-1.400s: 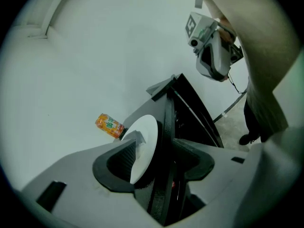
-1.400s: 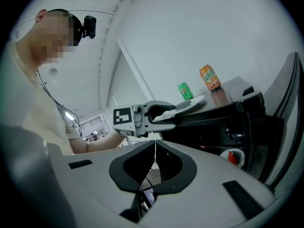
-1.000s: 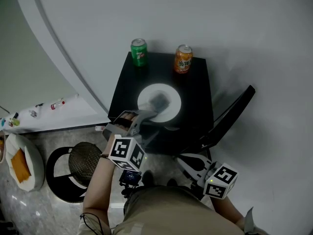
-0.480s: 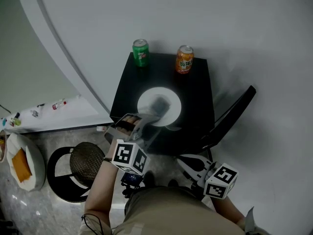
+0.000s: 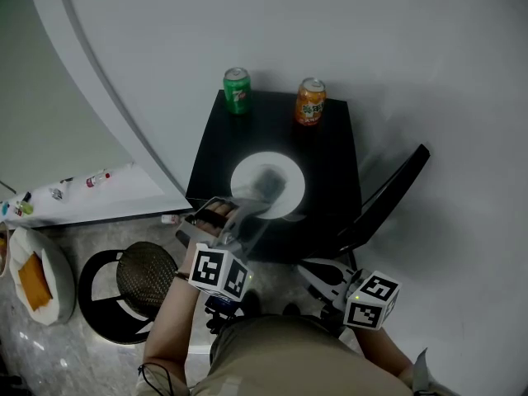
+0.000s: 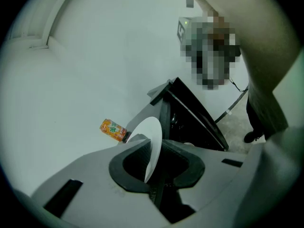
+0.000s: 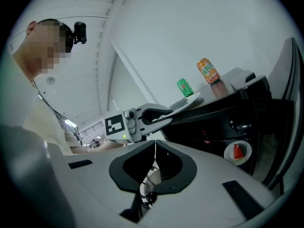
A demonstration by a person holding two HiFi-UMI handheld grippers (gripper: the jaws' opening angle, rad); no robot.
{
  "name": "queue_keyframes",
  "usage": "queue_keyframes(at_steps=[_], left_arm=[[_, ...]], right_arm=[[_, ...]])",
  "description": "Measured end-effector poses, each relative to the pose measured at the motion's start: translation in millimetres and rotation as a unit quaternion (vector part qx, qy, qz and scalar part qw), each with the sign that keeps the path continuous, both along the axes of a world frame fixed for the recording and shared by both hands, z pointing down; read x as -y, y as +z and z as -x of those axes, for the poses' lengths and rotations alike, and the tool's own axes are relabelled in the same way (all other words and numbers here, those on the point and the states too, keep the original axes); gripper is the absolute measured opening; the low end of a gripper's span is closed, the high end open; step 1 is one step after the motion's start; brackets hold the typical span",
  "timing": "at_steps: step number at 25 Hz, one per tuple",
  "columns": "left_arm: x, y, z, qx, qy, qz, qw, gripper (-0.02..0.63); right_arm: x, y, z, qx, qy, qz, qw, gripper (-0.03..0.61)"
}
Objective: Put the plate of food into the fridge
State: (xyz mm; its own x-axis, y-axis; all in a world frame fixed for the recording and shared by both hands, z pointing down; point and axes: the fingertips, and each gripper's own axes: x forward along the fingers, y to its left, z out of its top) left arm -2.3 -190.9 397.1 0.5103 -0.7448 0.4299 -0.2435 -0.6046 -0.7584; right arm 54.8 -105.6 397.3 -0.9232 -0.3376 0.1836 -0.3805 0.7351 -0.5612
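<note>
A white plate (image 5: pixel 244 170) with a greyish piece of food (image 5: pixel 266 180) lies on top of the small black fridge (image 5: pixel 330 147). My left gripper (image 5: pixel 246 210) is at the plate's near rim; its jaws have just been closing and are now shut on that rim. In the left gripper view the plate (image 6: pixel 148 129) runs edge-on between the pads of my left gripper (image 6: pixel 151 145). My right gripper (image 5: pixel 306 270) hangs low by the open fridge door (image 5: pixel 388 195), shut and empty. In its own view my right gripper (image 7: pixel 154 144) has its jaws together.
A green can (image 5: pixel 236 89) and an orange can (image 5: pixel 310 100) stand at the back of the fridge top. Inside the fridge a small dish with a red slice (image 7: pixel 236 152) sits on a shelf. A round stool (image 5: pixel 144 275) stands at the left on the floor.
The left gripper's jaws closed from wide open onto the plate's near rim and the gripper shifted slightly. The plate and the right gripper stayed where they were.
</note>
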Motion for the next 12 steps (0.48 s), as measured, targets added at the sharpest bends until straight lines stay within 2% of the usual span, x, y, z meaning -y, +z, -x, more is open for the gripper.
queue_keyframes(at_steps=[3,7,12], left_arm=[[-5.1,-0.6,0.0,-0.005,0.004,-0.001,1.0000,0.066],[-12.6,-1.5,1.0,-0.010,0.009,-0.002,0.9999,0.066],[-19.0,-1.2,2.0,-0.008,0.018,-0.001,0.9998,0.066]], right_arm=[[10.4,2.0,-0.7,0.012,0.025,0.030,0.999,0.020],[26.3,9.2,-2.1,-0.006,0.071,0.050,0.996,0.020],[40.3,1.3,5.8,0.055,0.090,0.095,0.990,0.023]])
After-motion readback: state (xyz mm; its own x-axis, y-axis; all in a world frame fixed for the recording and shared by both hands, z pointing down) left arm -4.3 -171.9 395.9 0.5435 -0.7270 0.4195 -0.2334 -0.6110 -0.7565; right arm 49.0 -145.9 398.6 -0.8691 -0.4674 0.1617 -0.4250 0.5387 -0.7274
